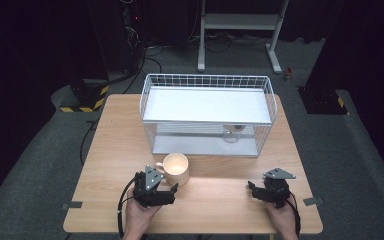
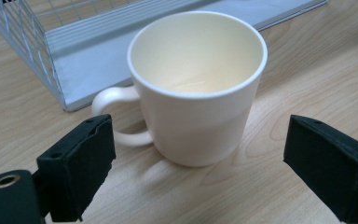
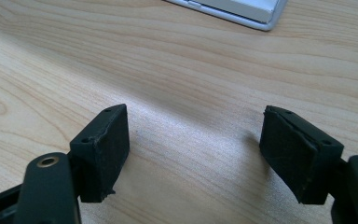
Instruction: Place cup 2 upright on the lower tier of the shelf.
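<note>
Right now a cream mug stands upright on the wooden table, just in front of the white wire rack at the back. Its handle points to the left in the high view and sits close to the rack's lower tray. The left gripper hangs just beside the mug on the near side, its 2 black jaws spread wide; in the left gripper view the mug rises between and beyond the pads, which do not touch it. Nothing lies between that claw and the mug, only bare wood.

Over at the right, the right gripper rests low above the table, well apart from the mug, jaws also spread with nothing between them but the tabletop. A corner of the rack's tray shows ahead of it.

Inside the rack, on the lower level toward the right, stands a small clear glass, behind the wire front. Past the table, cables and the feet of a grey stand sit on the dark floor
</note>
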The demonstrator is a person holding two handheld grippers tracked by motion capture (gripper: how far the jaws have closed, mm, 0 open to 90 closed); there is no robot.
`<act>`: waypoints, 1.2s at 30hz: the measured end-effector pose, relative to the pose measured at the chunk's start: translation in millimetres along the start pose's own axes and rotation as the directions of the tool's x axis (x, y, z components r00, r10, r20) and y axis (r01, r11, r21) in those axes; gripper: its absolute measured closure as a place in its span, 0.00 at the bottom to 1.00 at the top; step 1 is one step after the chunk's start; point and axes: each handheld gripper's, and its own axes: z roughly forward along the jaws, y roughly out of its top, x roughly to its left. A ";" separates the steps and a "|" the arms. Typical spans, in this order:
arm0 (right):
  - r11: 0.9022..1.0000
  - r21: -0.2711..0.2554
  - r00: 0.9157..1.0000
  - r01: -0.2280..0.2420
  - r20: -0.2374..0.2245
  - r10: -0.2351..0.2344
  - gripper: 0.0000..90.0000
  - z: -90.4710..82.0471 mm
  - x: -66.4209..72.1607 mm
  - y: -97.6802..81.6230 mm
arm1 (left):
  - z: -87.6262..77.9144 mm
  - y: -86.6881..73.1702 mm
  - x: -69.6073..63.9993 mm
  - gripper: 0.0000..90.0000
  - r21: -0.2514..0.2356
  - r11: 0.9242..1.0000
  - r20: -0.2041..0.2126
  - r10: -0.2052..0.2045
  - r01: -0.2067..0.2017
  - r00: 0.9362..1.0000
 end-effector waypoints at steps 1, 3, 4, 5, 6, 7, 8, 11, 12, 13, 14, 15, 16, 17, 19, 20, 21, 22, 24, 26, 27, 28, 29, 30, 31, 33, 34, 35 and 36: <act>1.000 0.000 1.000 0.000 0.000 0.000 0.27 0.0 0.0 0.0 | 0.0 0.0 0.0 0.10 0.000 1.000 0.000 0.000 0.000 1.000; 1.000 -0.002 1.000 0.000 0.000 0.000 0.27 0.1 0.0 -0.1 | 0.9 4.0 -0.4 0.10 -0.006 1.000 -0.001 -0.002 0.001 1.000; 1.000 -0.002 1.000 0.000 0.000 0.000 0.27 0.0 0.1 -0.1 | 1.4 5.3 -0.1 0.10 -0.005 1.000 0.001 0.001 -0.001 1.000; 1.000 -0.002 1.000 -0.001 0.000 0.001 0.27 0.0 0.1 -0.1 | 1.7 6.6 0.4 0.10 -0.003 1.000 0.002 0.004 -0.004 1.000; 1.000 -0.002 1.000 0.000 0.000 0.000 0.27 0.0 0.1 -0.1 | 2.0 7.8 0.7 0.10 -0.004 1.000 0.002 0.003 -0.003 1.000; 1.000 -0.002 1.000 0.000 0.000 0.000 0.27 0.0 0.1 -0.1 | 2.2 9.1 1.3 0.10 -0.004 1.000 0.005 0.004 -0.004 1.000; 1.000 -0.002 1.000 0.000 0.000 0.000 0.27 0.0 0.1 -0.1 | 2.2 9.1 1.3 0.09 -0.004 1.000 0.005 0.004 -0.004 1.000; 1.000 -0.002 1.000 0.000 0.001 0.000 0.27 0.0 0.1 -0.2 | 3.7 14.0 1.7 0.09 -0.010 1.000 0.007 0.004 -0.004 1.000; 1.000 -0.002 1.000 0.000 0.000 0.000 0.27 0.0 0.1 -0.2 | 4.3 15.2 1.9 0.08 -0.007 1.000 0.010 0.007 -0.007 1.000; 1.000 -0.002 1.000 0.000 0.000 0.000 0.27 0.0 0.0 -0.2 | 5.2 16.3 2.2 0.08 -0.005 1.000 0.013 0.010 -0.010 1.000; 1.000 -0.001 1.000 0.000 0.000 0.000 0.27 0.0 0.1 -0.2 | 6.2 17.3 2.3 0.07 -0.003 1.000 0.016 0.010 -0.010 1.000; 1.000 -0.002 1.000 0.000 0.000 0.000 0.27 0.0 0.1 -0.2 | 7.4 18.1 2.3 0.07 -0.006 1.000 0.013 0.010 -0.010 1.000; 1.000 -0.002 1.000 0.000 0.000 0.000 0.27 0.0 0.1 -0.2 | 8.1 19.0 2.6 0.07 -0.004 1.000 0.015 0.011 -0.011 1.000; 1.000 -0.002 1.000 0.000 0.000 0.000 0.27 0.0 0.1 -0.2 | 8.8 19.6 2.7 0.07 -0.003 1.000 0.015 0.009 -0.009 1.000; 1.000 -0.002 1.000 0.000 0.000 0.000 0.27 0.0 0.1 -0.2 | 10.3 20.8 2.7 0.06 -0.001 1.000 0.018 0.010 -0.010 1.000; 1.000 -0.002 1.000 0.000 0.000 0.000 0.27 0.0 0.1 -0.2 | 11.1 21.4 2.7 0.06 0.000 1.000 0.018 0.012 -0.012 1.000; 1.000 -0.001 1.000 0.000 0.000 0.000 0.27 0.0 0.1 -0.2 | 11.6 22.0 2.8 0.06 0.002 1.000 0.018 0.015 -0.015 1.000; 1.000 -0.002 1.000 0.000 0.000 0.000 0.27 0.0 0.1 -0.2 | 12.1 22.5 2.9 0.05 0.002 1.000 0.017 0.017 -0.017 1.000; 1.000 -0.002 1.000 0.000 0.000 0.000 0.27 0.0 0.1 -0.2 | 12.8 23.2 3.4 0.05 0.002 1.000 0.017 0.014 -0.014 1.000; 1.000 -0.002 1.000 0.000 0.000 0.000 0.27 0.0 0.1 -0.2 | 14.6 23.9 3.8 0.04 0.007 1.000 0.020 0.015 -0.015 1.000; 1.000 -0.002 1.000 0.000 0.000 0.000 0.27 0.0 0.0 -0.2 | 15.6 24.3 4.5 0.03 0.013 1.000 0.021 0.022 -0.022 1.000; 1.000 -0.002 1.000 0.000 0.000 0.000 0.27 0.0 0.0 -0.2 | 16.5 24.8 4.9 0.03 0.018 1.000 0.020 0.022 -0.023 1.000; 1.000 -0.002 1.000 0.000 0.000 0.000 0.27 0.0 0.1 -0.2 | 17.2 25.1 5.1 0.03 0.015 1.000 0.021 0.018 -0.018 1.000; 1.000 0.000 1.000 0.000 0.001 0.000 0.27 -0.1 0.1 -0.1 | 18.1 25.5 5.5 0.03 0.012 1.000 0.022 0.016 -0.016 1.000; 1.000 -0.001 1.000 0.000 0.000 0.000 0.27 0.0 0.0 -0.2 | 18.8 26.0 5.8 0.03 0.012 1.000 0.024 0.013 -0.014 1.000; 1.000 -0.002 1.000 0.000 0.000 0.000 0.27 0.0 0.1 -0.2 | 20.4 26.9 6.5 0.02 0.014 1.000 0.024 0.013 -0.013 1.000; 1.000 -0.001 1.000 0.000 0.000 0.000 0.27 0.0 0.1 -0.2 | 21.3 27.4 6.6 0.02 0.015 1.000 0.023 0.015 -0.015 1.000; 1.000 -0.002 1.000 0.000 0.001 0.000 0.27 0.0 0.1 -0.2 | 22.1 28.0 6.6 0.02 0.015 1.000 0.023 0.019 -0.020 1.000; 1.000 -0.002 1.000 0.000 0.000 0.000 0.27 0.0 0.1 -0.2 | 22.7 28.7 6.5 0.02 0.016 1.000 0.024 0.020 -0.020 1.000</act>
